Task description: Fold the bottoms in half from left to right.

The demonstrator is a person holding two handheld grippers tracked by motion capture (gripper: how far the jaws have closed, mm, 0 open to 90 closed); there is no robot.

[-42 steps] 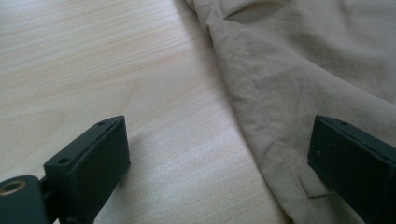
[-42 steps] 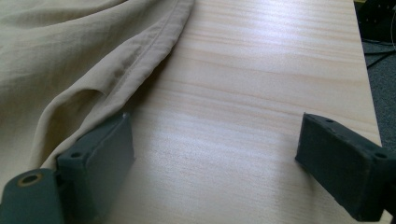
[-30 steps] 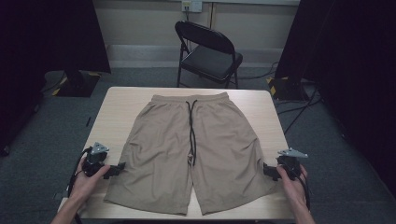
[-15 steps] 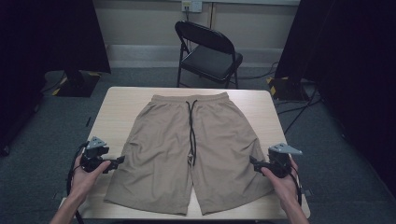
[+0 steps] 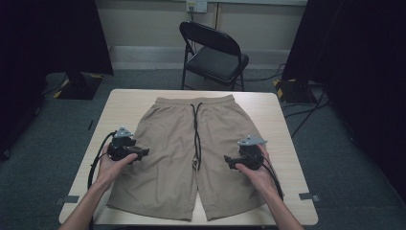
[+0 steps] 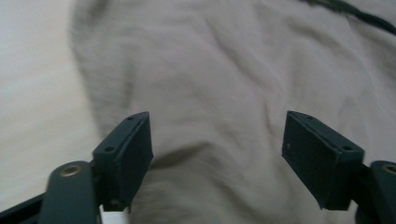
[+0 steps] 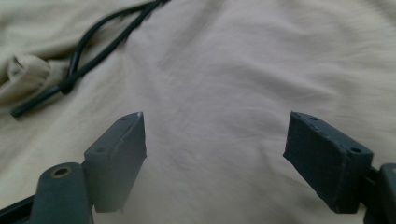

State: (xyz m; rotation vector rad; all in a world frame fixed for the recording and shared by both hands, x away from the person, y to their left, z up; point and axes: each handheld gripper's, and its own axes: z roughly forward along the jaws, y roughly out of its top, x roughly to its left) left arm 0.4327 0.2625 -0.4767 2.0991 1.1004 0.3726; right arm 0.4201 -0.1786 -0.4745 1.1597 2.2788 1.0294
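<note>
Tan shorts (image 5: 191, 143) lie flat on the table (image 5: 282, 124), waistband at the far side, with a black drawstring (image 5: 196, 129) running down the middle. My left gripper (image 5: 143, 153) hovers over the shorts' left leg, open, with only cloth (image 6: 219, 93) between its jaws. My right gripper (image 5: 229, 162) is over the right leg, open too, jaws wide above the fabric (image 7: 233, 79). The drawstring's ends (image 7: 79, 65) lie off to the upper left in the right gripper view.
A black folding chair (image 5: 215, 52) stands beyond the table's far edge. Dark curtains hang at both sides. Bare tabletop (image 5: 115, 110) borders the shorts on the left and right. Cables (image 5: 306, 120) trail on the floor at the right.
Both grippers have moved inward from the shorts' outer edges and slightly away from me; they now sit over the two legs. The shorts have not shifted.
</note>
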